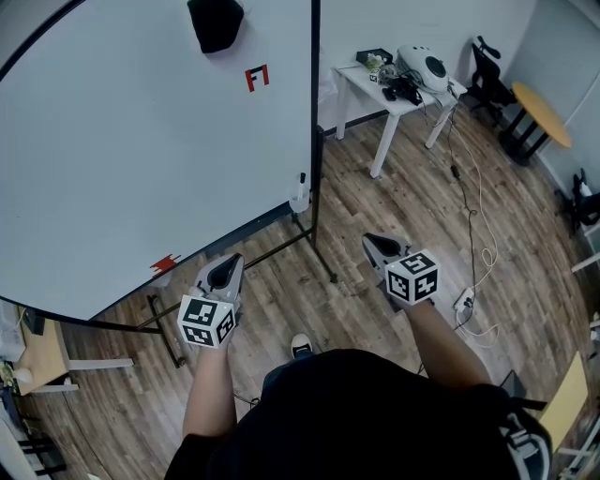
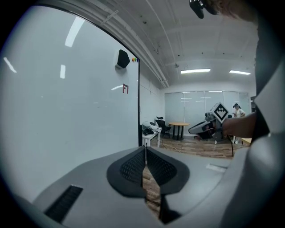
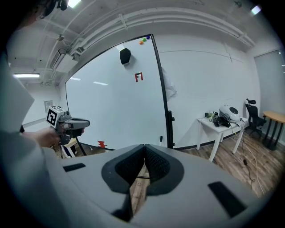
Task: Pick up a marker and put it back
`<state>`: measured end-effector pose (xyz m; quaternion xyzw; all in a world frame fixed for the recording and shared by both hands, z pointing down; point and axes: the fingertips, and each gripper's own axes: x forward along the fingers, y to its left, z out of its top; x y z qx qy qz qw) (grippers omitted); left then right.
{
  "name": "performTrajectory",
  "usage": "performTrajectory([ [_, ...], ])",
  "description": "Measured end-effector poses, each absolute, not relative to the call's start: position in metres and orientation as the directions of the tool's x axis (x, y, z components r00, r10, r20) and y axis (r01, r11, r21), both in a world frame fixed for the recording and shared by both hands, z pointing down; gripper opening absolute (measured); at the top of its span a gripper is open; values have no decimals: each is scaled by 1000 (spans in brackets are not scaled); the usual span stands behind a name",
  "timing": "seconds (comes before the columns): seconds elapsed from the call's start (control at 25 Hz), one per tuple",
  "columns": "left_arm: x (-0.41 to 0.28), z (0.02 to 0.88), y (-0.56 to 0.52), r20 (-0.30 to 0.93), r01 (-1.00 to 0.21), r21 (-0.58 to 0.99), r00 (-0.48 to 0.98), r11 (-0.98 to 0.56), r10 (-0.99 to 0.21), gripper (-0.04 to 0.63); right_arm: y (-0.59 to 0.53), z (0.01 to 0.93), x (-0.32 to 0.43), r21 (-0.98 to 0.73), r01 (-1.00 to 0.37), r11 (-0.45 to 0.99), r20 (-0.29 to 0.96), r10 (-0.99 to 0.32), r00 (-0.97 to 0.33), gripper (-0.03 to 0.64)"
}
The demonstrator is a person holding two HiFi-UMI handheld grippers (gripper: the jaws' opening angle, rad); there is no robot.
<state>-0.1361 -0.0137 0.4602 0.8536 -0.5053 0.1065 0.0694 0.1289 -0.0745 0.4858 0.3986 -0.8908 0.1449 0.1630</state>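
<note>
Currently, left gripper [image 1: 225,270] and right gripper [image 1: 380,247] are closed, empty, well short of the marker [image 1: 301,193]. Arriving with jaws unopened could knock it down.

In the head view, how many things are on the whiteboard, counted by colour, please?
Black: 1, the black pad
Red: 2, the red mark and the red piece at the lower edge
White: 1, the marker
Total: 4
</note>
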Motion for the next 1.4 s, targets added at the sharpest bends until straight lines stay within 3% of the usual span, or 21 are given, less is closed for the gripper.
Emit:
performTrajectory([
  [0.72,-198,446,-76,228,-841,6,529,-542,-818,20,-127,465,70,-81,-795,602,413,-705,-576,-3],
  [1.4,-201,449,-95,223,-796,16,592,-605,-774,20,-133,473,51,-76,-807,586,437,-708,-555,-3],
])
